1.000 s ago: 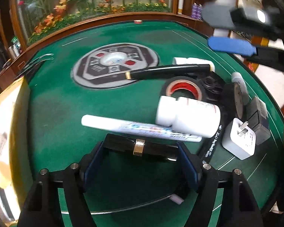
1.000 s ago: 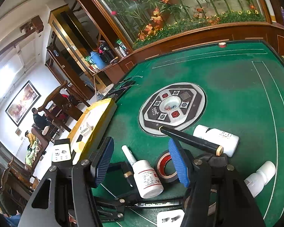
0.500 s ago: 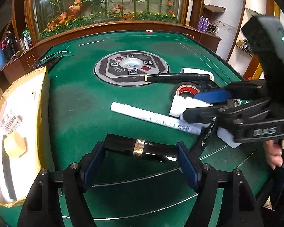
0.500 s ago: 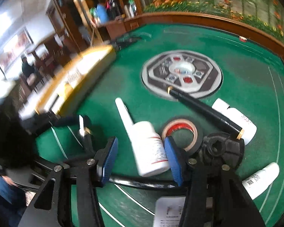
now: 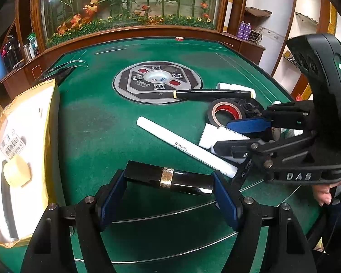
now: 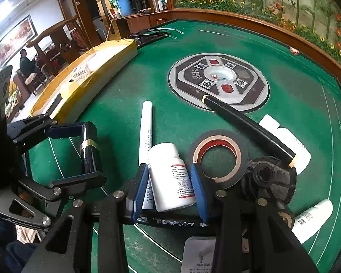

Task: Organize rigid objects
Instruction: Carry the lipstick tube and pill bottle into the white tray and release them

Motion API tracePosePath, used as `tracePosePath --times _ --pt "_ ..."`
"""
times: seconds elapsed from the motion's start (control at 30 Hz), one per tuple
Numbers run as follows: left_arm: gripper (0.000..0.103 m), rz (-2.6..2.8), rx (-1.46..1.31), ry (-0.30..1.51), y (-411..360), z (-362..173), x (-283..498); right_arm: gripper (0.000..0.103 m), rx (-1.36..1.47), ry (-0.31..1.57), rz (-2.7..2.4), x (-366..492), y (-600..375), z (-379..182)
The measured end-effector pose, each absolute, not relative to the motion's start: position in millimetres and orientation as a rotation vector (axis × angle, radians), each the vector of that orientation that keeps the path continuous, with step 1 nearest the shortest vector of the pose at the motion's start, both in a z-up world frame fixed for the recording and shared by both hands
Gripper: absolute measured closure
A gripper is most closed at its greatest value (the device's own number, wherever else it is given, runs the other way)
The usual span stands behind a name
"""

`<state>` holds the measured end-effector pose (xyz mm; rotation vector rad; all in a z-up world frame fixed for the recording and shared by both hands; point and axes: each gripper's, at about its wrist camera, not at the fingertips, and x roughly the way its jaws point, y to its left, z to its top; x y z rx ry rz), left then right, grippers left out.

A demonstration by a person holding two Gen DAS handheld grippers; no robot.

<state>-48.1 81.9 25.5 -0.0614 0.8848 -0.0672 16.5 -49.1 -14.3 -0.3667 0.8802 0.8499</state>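
Observation:
My left gripper (image 5: 169,183) is shut end to end on a black tube with a gold band (image 5: 168,177), held above the green table; it also shows in the right wrist view (image 6: 89,150). My right gripper (image 6: 169,177) has its blue pads on both sides of a white bottle (image 6: 170,177) that lies on the table; it also shows in the left wrist view (image 5: 243,136). A white marker (image 5: 184,146) lies beside the bottle. A black tape roll (image 6: 218,155), a black pen (image 6: 247,126), a black knob (image 6: 269,179) and more white bottles (image 6: 288,143) lie close by.
A yellow padded envelope (image 5: 22,150) holding a pale tape roll (image 5: 17,174) lies at the table's left. A round control panel (image 5: 158,82) sits at the table's centre. A white charger (image 6: 200,256) and a black marker (image 6: 170,223) lie below my right gripper.
My right gripper has come down around the white bottle and closed in on it. My left gripper has lifted back with the black tube still in it.

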Motion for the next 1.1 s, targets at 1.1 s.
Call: tracePosePath --times 1.1 --pt "0.024 0.106 -0.168 0.721 173 80 -86 0.067 -0.060 0.831 1.008 17 -45 25"
